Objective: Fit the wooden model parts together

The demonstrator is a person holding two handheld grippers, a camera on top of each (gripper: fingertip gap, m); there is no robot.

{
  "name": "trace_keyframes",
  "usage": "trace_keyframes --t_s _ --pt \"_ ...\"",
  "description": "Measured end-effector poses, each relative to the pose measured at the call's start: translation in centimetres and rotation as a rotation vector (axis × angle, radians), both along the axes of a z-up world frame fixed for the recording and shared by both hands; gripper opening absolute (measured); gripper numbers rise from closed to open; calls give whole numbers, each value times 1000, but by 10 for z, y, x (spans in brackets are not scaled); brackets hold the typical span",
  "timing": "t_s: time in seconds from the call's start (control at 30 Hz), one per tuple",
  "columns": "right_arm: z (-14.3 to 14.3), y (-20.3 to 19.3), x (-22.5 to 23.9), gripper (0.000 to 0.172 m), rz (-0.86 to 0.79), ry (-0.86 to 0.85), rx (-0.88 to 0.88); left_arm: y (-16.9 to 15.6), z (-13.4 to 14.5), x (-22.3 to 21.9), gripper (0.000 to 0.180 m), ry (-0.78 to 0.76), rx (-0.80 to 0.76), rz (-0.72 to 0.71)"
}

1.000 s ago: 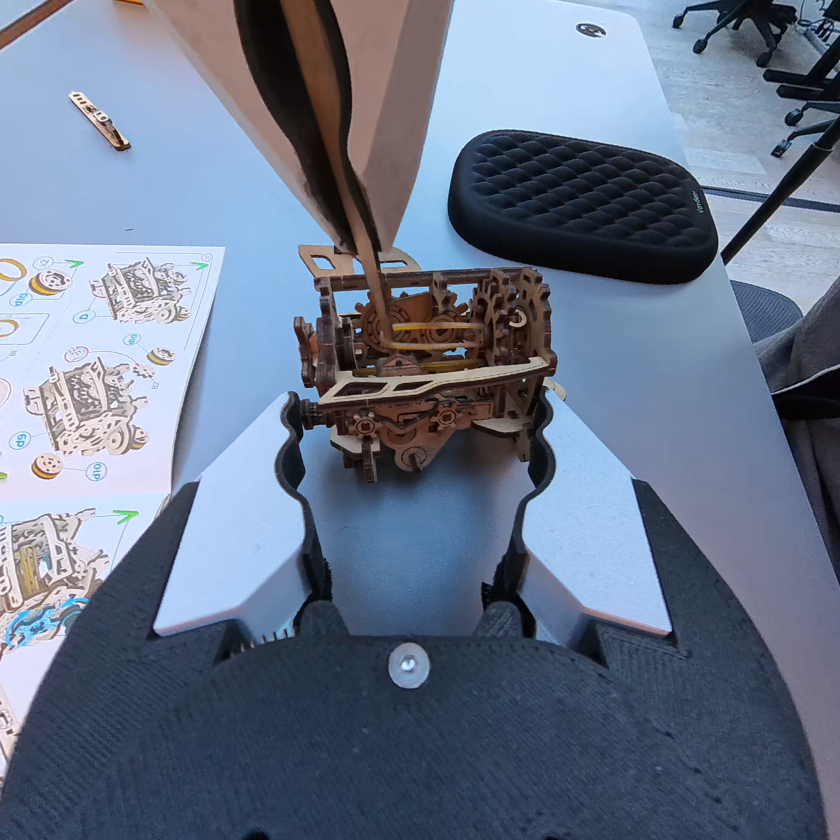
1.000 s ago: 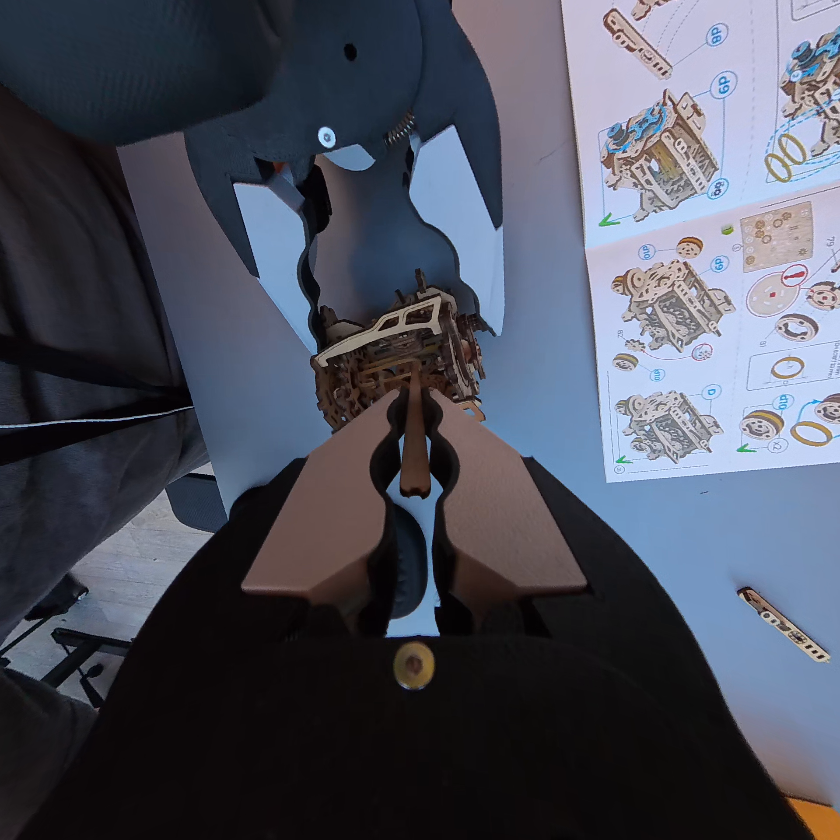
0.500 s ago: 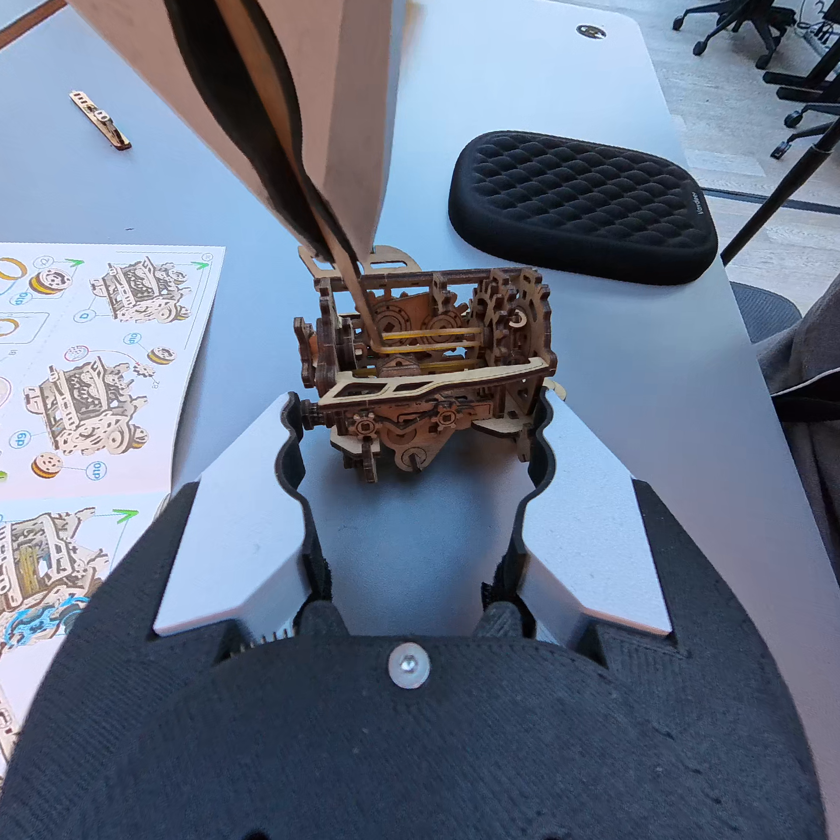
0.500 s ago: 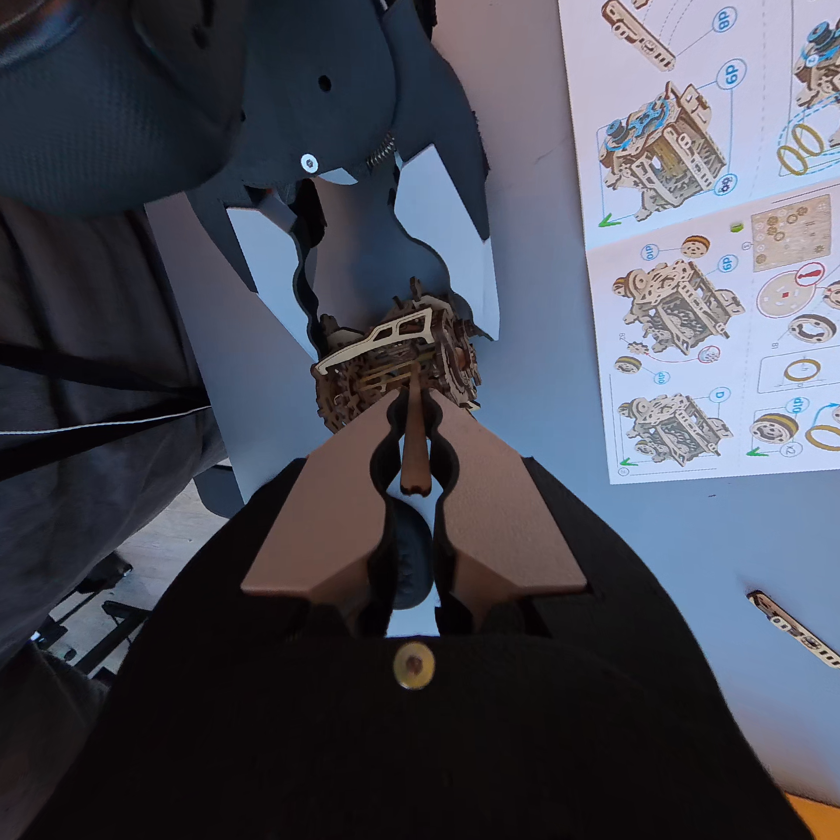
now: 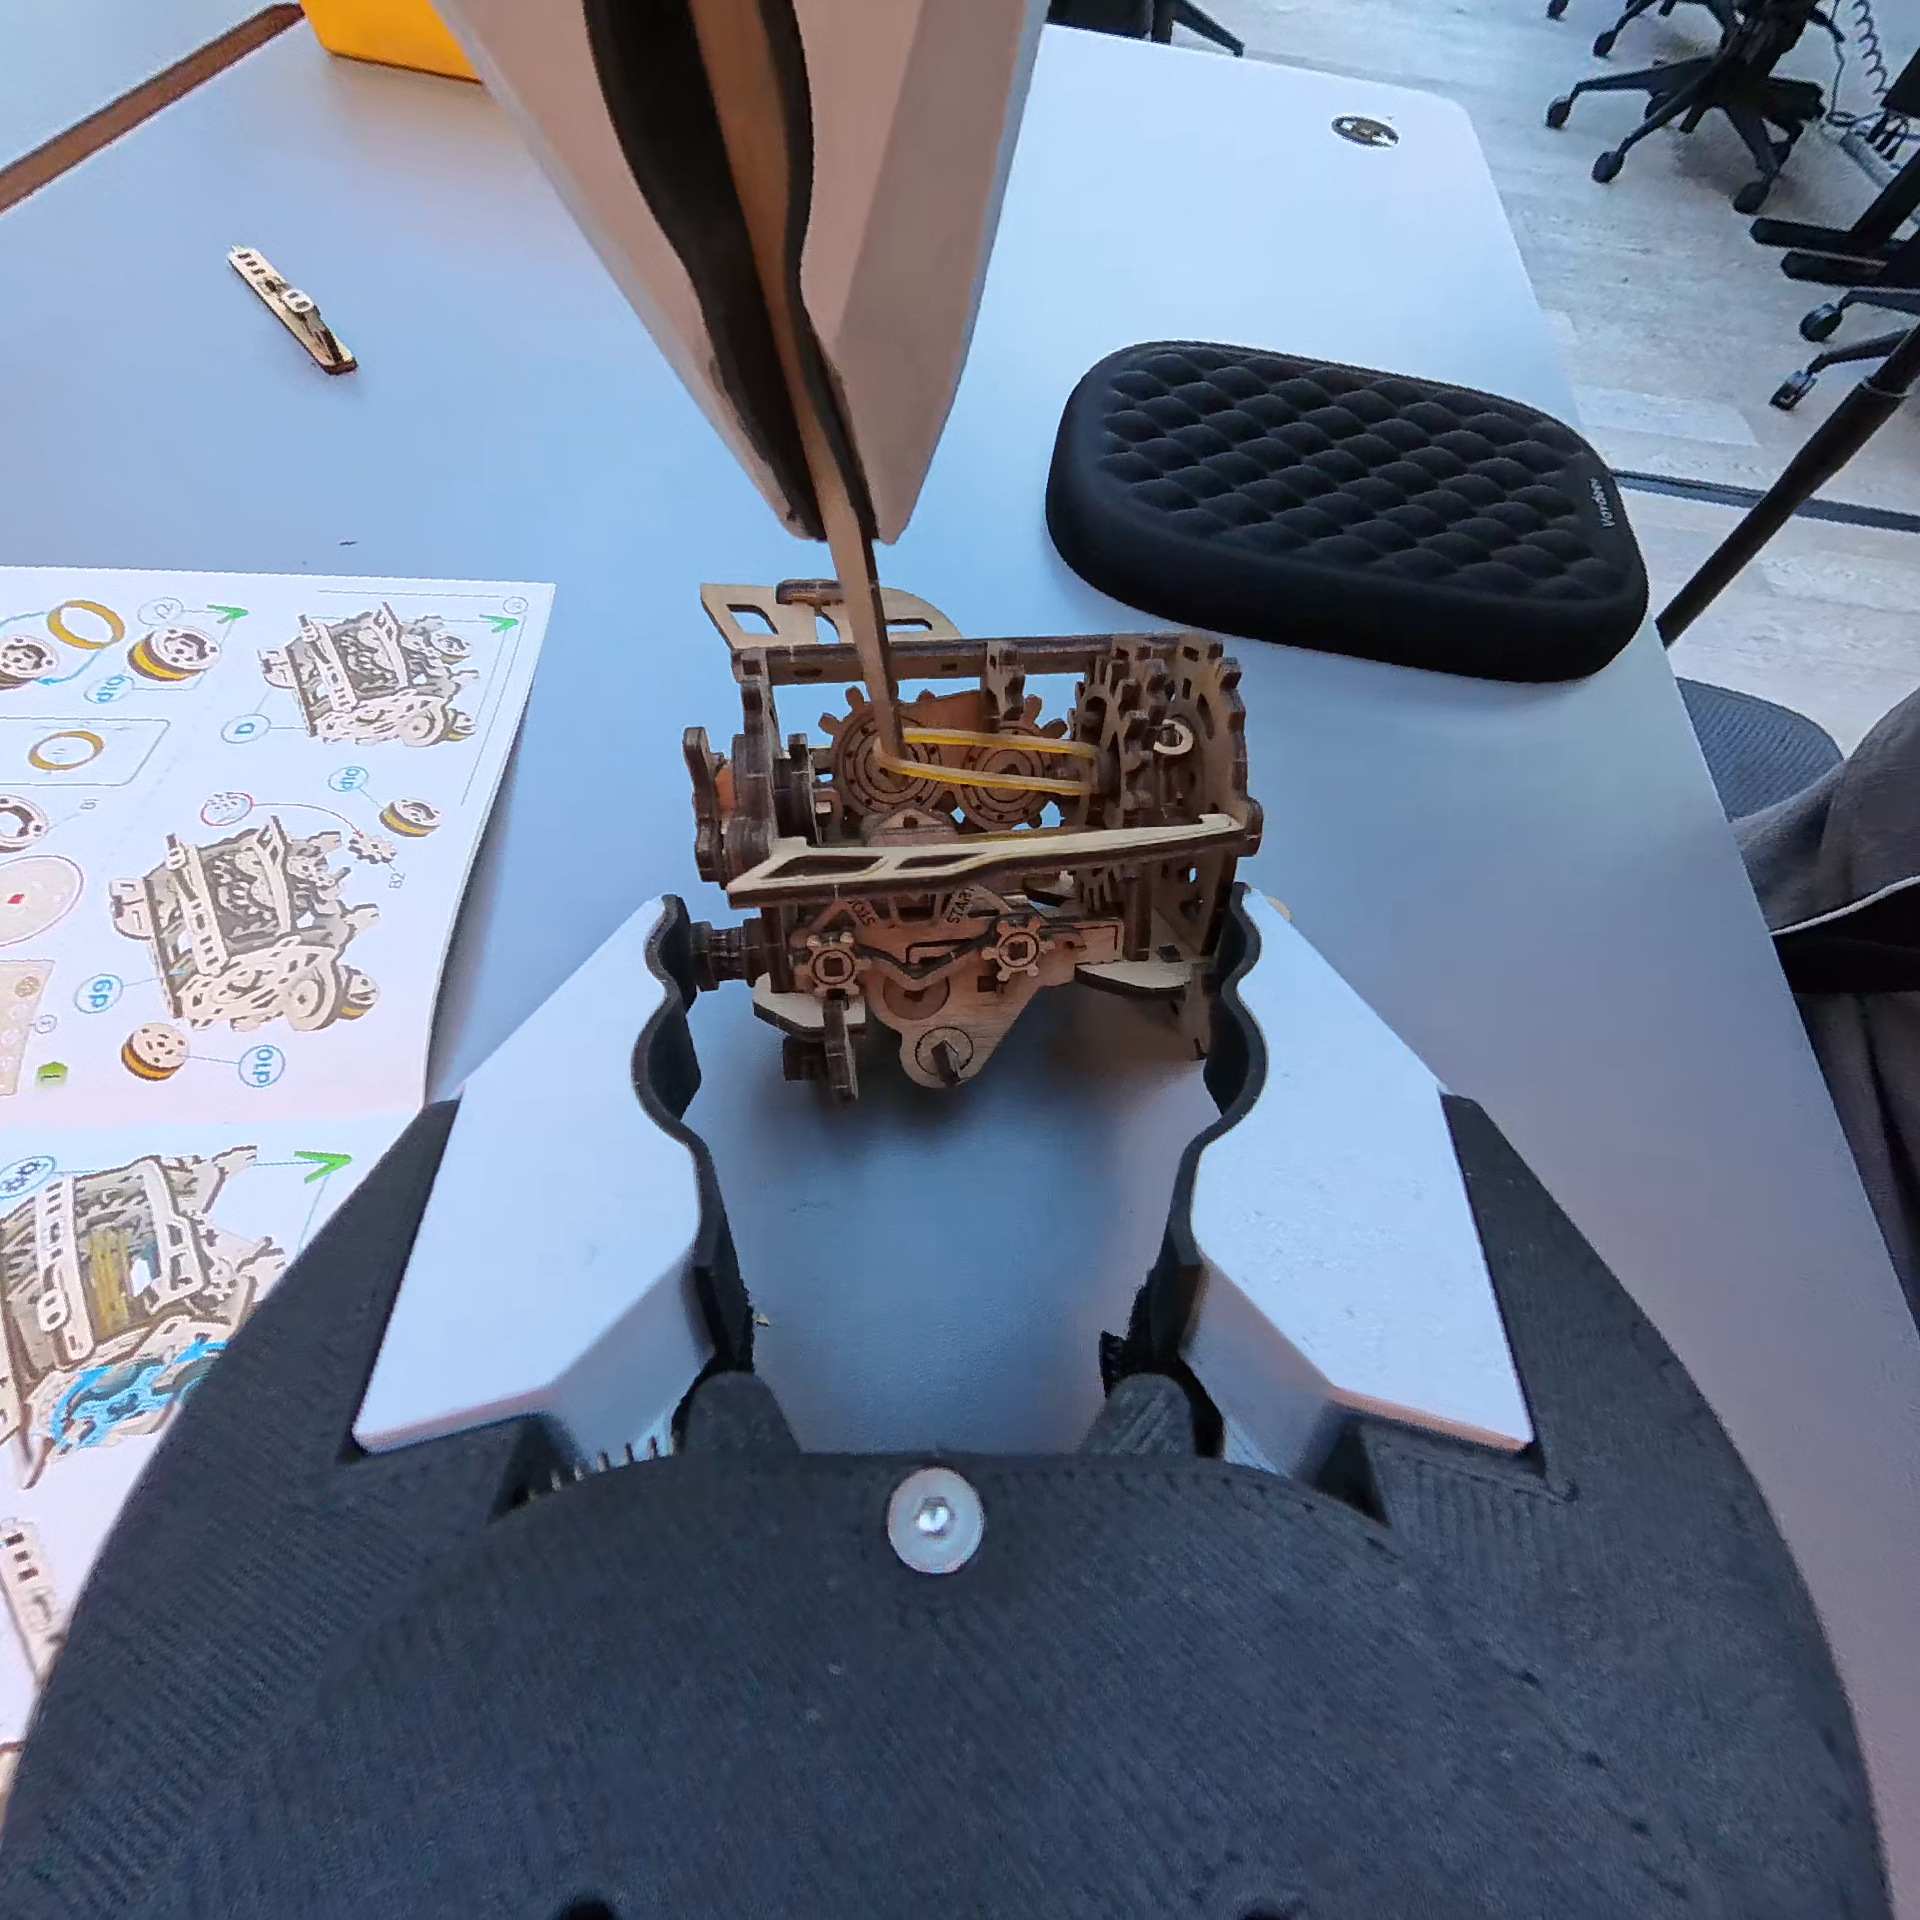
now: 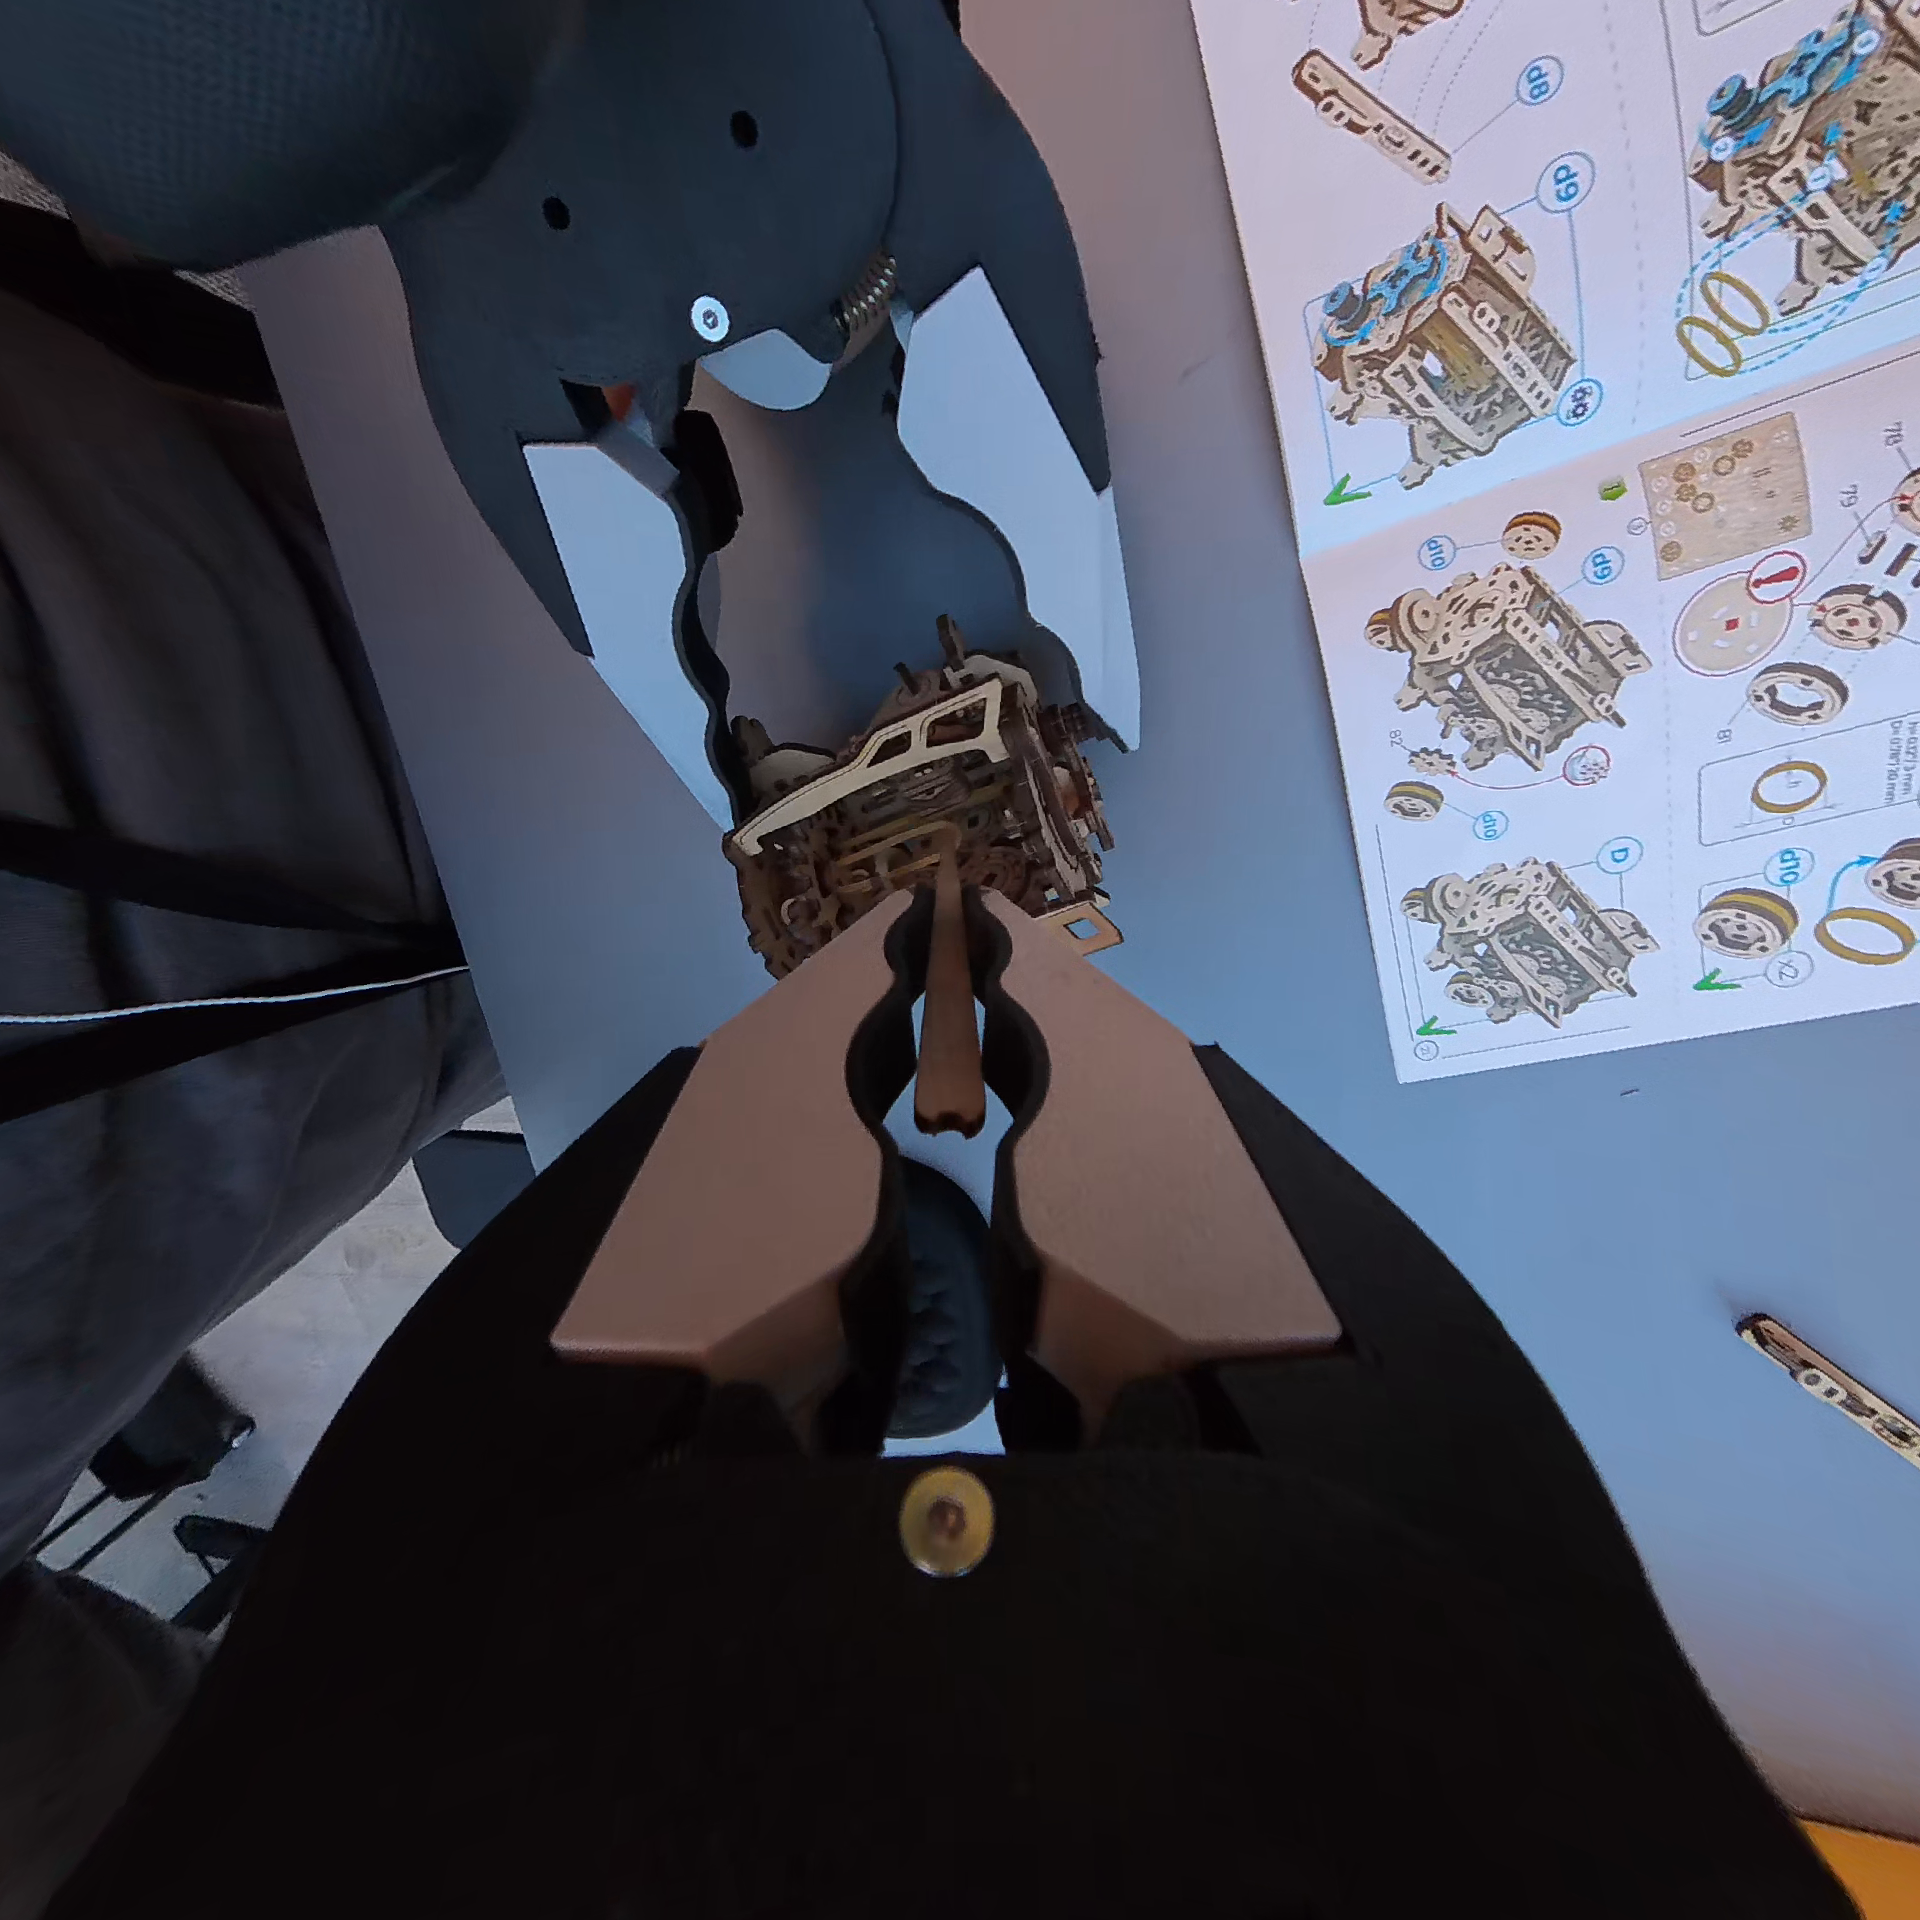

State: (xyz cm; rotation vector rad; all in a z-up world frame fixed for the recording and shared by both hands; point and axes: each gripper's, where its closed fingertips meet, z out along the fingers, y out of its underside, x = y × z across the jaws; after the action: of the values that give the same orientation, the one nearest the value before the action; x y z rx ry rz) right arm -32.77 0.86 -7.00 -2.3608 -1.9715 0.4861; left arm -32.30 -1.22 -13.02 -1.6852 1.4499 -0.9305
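The wooden gear model [image 5: 977, 873] stands on the grey table [image 5: 520, 447]. My left gripper [image 5: 956, 935] is spread wide around its base, one pad against the axle stub on the left and the other against the right wall. My right gripper [image 6: 943, 904] comes down from above, as the left wrist view [image 5: 842, 520] shows, and is shut on a thin wooden stick [image 6: 943, 1039]. The stick's tip reaches into the model [image 6: 914, 810] at the left end of a yellow rubber band [image 5: 997, 764] stretched across the gears. The left gripper [image 6: 914, 717] also shows in the right wrist view.
An instruction sheet [image 5: 239, 831] lies left of the model. A black quilted pad [image 5: 1340, 499] lies at the back right. A loose wooden strip [image 5: 296, 312] lies at the far left, a yellow box [image 5: 384, 31] behind it. The table's edge and a person's clothing [image 5: 1849, 831] are on the right. One gripper's finger ends stand about 7 centimeters off the other's.
My right gripper swung the stick to the left and back and now stands more upright. The band's left end now loops at the stick's tip. The left gripper and the model stayed put.
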Motion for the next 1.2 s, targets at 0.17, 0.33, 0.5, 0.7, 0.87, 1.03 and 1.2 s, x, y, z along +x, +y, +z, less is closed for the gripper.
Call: trace_keyframes --t_s 0.17,0.33,0.5,0.7,0.87,1.03,1.2 --pt "-1 0 0 3 -5 22 15 -2 6 -5 97 -27 4 1" --pt "2 1 -3 3 -6 54 19 0 9 -8 91 -40 -2 8" --pt "3 2 -5 3 1 83 51 1 11 -9 89 -44 5 9" --pt "4 2 -9 3 10 133 95 2 11 -6 88 -51 -5 6" --pt "2 6 -10 3 9 132 116 2 11 -5 88 -51 4 5" --pt "0 7 -11 3 16 130 140 2 11 -4 88 -51 2 7" --pt "0 10 -12 3 37 90 160 3 11 -3 88 -51 4 6"
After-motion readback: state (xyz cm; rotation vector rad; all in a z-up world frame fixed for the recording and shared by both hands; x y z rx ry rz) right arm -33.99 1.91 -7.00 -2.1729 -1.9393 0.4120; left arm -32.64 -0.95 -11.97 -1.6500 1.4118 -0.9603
